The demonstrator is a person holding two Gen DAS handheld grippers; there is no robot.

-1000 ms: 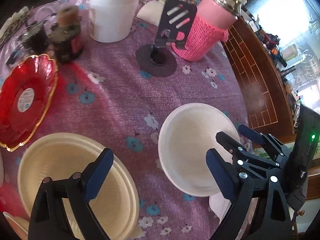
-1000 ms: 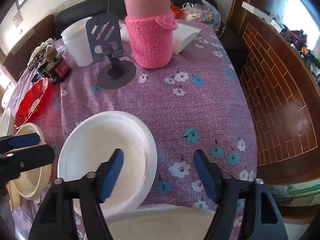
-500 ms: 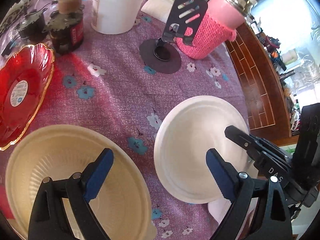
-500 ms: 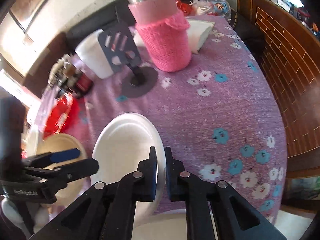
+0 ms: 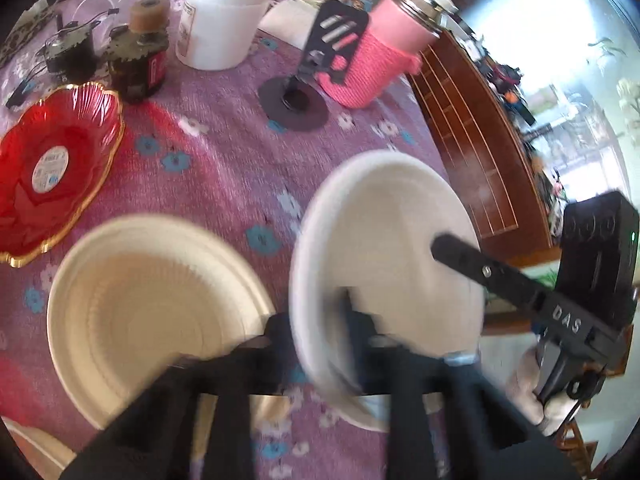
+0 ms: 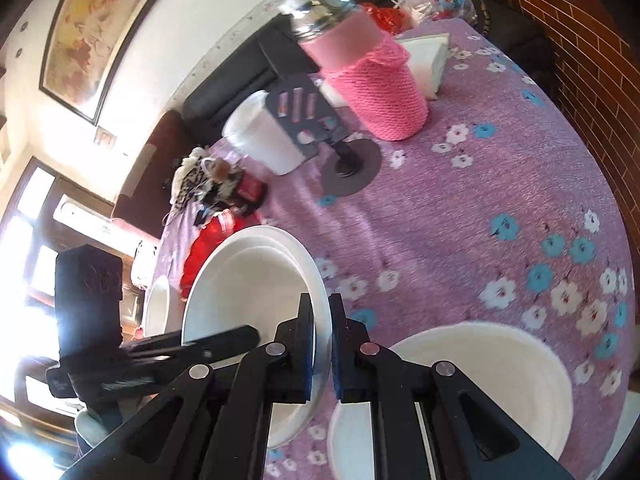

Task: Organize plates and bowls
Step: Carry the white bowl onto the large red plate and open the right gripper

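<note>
A white plate (image 5: 380, 240) hangs tilted just above the purple flowered tablecloth (image 5: 224, 168), held from two sides. The left gripper (image 5: 320, 320), blurred, is shut on the plate's near left rim. On the opposite rim my right gripper (image 6: 322, 320) is shut, its finger lying across the plate in the left wrist view. The right wrist view shows the same white plate (image 6: 248, 280) with the left gripper (image 6: 240, 336) clamped at its left edge. A cream plate (image 5: 152, 312) lies on the cloth to the left.
A red glass dish (image 5: 52, 160) sits at far left. Behind stand a dark jar (image 5: 144, 56), a white tub (image 5: 224, 20), a phone stand (image 5: 296, 100) and a pink knitted flask (image 5: 380, 60). Another white plate (image 6: 480, 384) lies near the table's front right edge.
The right gripper shut on the white plate's rim first, then the left gripper shut on its other side. The plate has risen off the cloth and tilted.
</note>
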